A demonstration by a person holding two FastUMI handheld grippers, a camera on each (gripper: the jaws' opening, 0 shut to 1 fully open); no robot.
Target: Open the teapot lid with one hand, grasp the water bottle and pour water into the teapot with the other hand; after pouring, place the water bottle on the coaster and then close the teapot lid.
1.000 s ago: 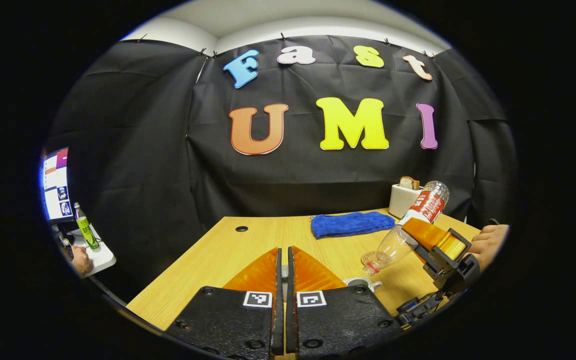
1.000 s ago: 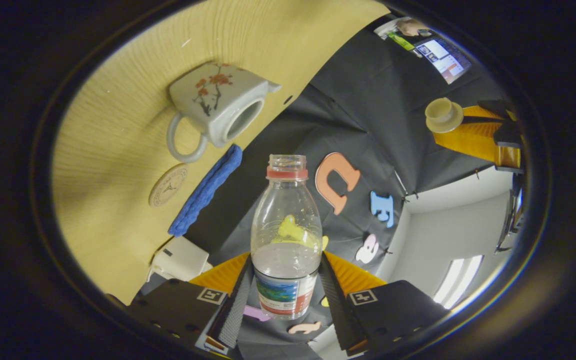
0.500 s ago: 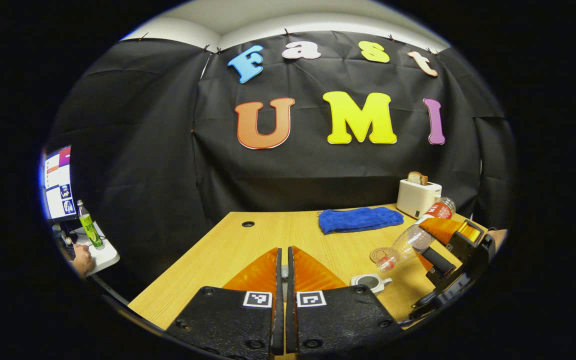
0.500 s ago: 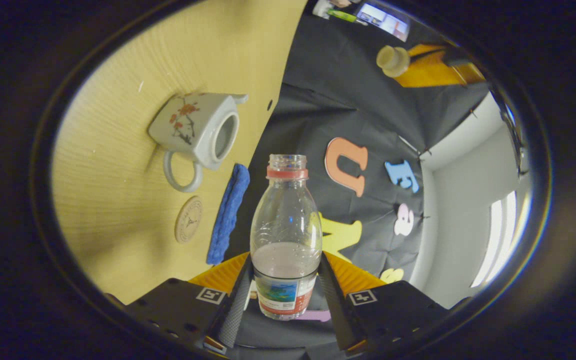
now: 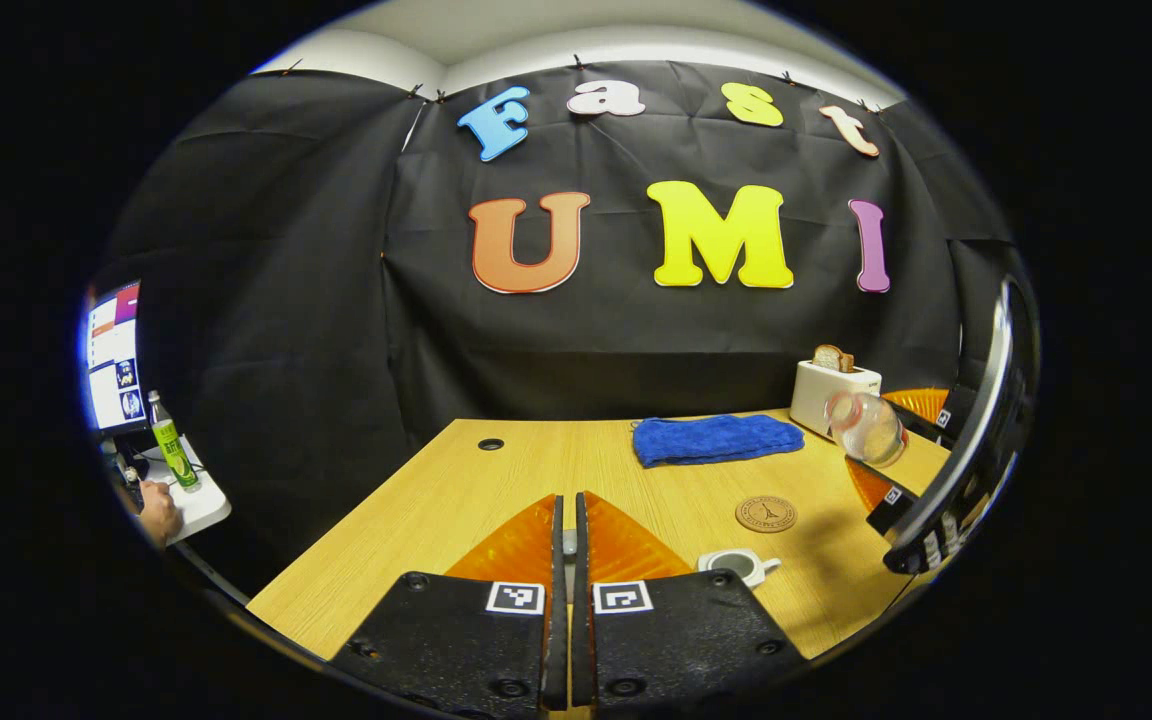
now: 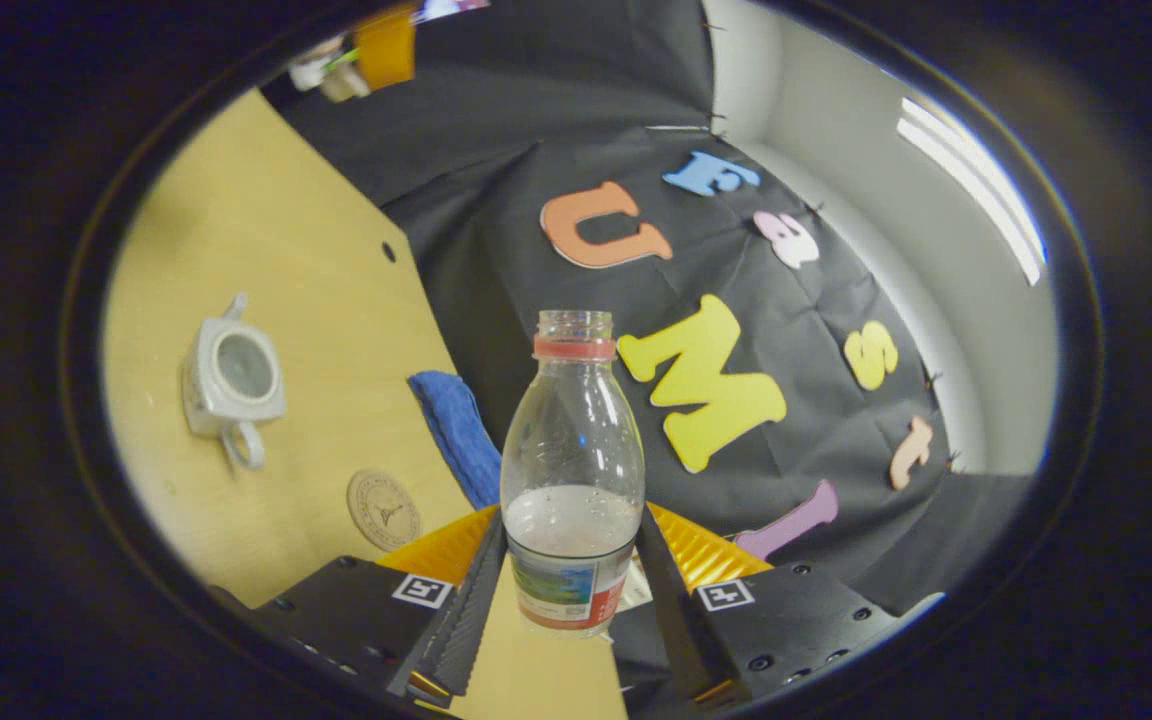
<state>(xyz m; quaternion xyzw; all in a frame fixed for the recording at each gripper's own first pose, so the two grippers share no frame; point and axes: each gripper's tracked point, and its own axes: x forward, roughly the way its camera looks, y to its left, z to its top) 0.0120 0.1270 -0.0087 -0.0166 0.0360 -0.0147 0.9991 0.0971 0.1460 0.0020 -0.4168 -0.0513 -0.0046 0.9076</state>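
The right gripper (image 6: 569,585) is clamped on the water bottle (image 6: 572,480), both fingers pressing its labelled lower body; the bottle has no cap and a little water sits low inside it. In the left gripper view the bottle (image 5: 866,427) hangs above the right side of the wooden table (image 5: 456,500), in front of a white toaster (image 5: 833,388) holding a slice of bread. The teapot (image 6: 232,378) stands open on the table, near the round coaster (image 6: 384,509), the two apart. A folded blue towel (image 5: 716,439) lies farther back. The left gripper (image 5: 566,545) has its fingers drawn together on something small between them; in the right gripper view it holds the teapot lid (image 6: 331,75) up, away from the pot.
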